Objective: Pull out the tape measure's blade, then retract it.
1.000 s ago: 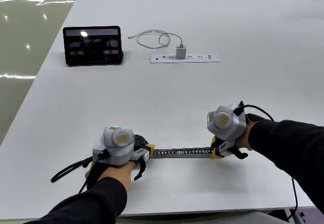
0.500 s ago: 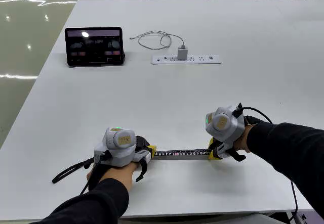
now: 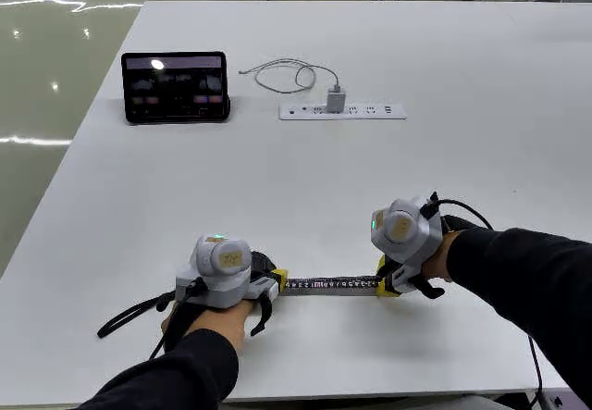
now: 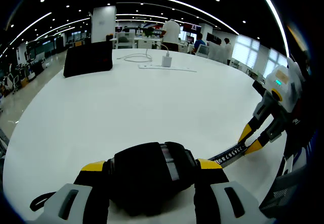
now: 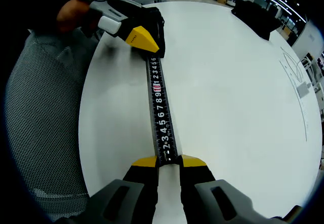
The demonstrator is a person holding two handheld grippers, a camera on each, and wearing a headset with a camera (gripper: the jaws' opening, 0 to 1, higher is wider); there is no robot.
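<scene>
Pinching the blade's free end: right hand-held gripper [image 5: 168, 162], its yellow-tipped black jaws pressed together on the blade [image 5: 159, 107] just below the "2". Left hand-held gripper [image 4: 152, 166] is clamped across the tape measure case [image 4: 152, 186], one yellow tip on each flank.

Case: black and rounded, with a glossier band across the middle. It sits low at the bench [image 3: 324, 179]; cannot tell whether it touches.

Blade: a short length is out, straight and taut between the two grippers. In the head view its long axis runs left-right, roughly parallel to the near bench edge, with the case at the left end and the tip at the right. The printed face is up. It looks like a flat, narrow black strip with white numerals.

Readable in the right gripper view, from the tip toward the case: 2 3 4 5 6 7 8 9, a red-marked 10, then 1 2 3 4 5 6. In the head view the digits are too small to read.

The whole tape measure is near the front edge of the bench, which has a white, smooth, matte top.

Well apart at the far side:
- a dark tablet [image 3: 175, 86], propped upright with its screen lit
- a white power strip [image 3: 342, 111]
- a white charger [image 3: 335, 98] plugged into the strip
- a white cable [image 3: 277, 72] looped beside the charger
</scene>
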